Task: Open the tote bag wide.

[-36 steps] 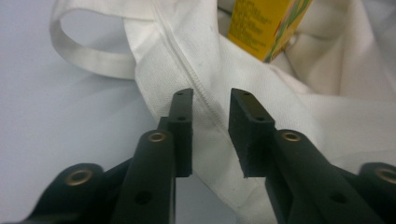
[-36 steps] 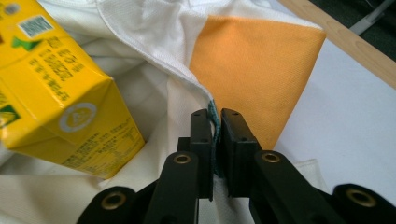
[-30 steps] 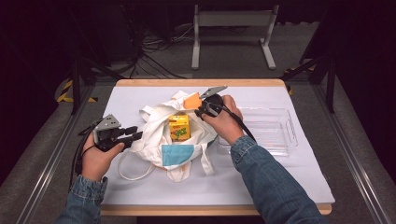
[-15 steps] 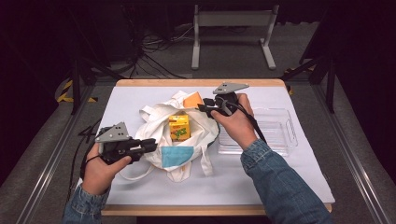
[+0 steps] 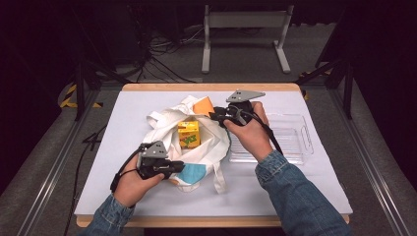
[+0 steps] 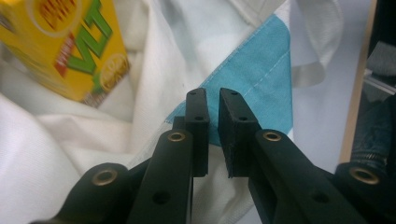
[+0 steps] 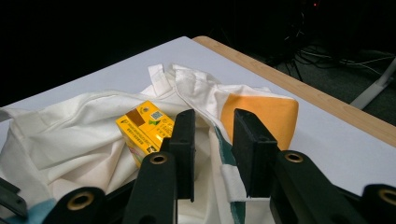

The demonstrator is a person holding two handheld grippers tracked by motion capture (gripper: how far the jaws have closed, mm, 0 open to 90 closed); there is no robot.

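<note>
High view: a white tote bag (image 5: 196, 142) lies crumpled at the centre of the white-covered counter (image 5: 295, 187), with a yellow juice carton (image 5: 188, 134) resting in its folds. An orange patch (image 5: 202, 106) of the bag sits at the bag's 12 o'clock edge and a blue patch (image 5: 195, 172) at its 6 o'clock edge. A clear plastic tray (image 5: 290, 140) lies at 3 o'clock of the bag, just beside it.

The left claw (image 5: 178, 168) sits at the bag's 7 o'clock edge, pointing toward 3 o'clock, its tips over the blue patch. In the left gripper view the left claw (image 6: 214, 114) is nearly closed, a narrow slit between the jaws; they hover over the blue patch (image 6: 261, 79), and whether any cloth is pinched I cannot tell. The carton (image 6: 70, 46) lies at 10 o'clock of the tips.

The right claw (image 5: 216, 116) is at the bag's 1 o'clock edge, pointing toward 9 o'clock. In the right gripper view the right claw (image 7: 212, 133) stands partly open, with a fold of the bag's rim (image 7: 229, 177) running between the jaws; contact is unclear. The carton (image 7: 145, 128) lies just beyond the left jaw, the orange patch (image 7: 275, 114) beyond the right one
</note>
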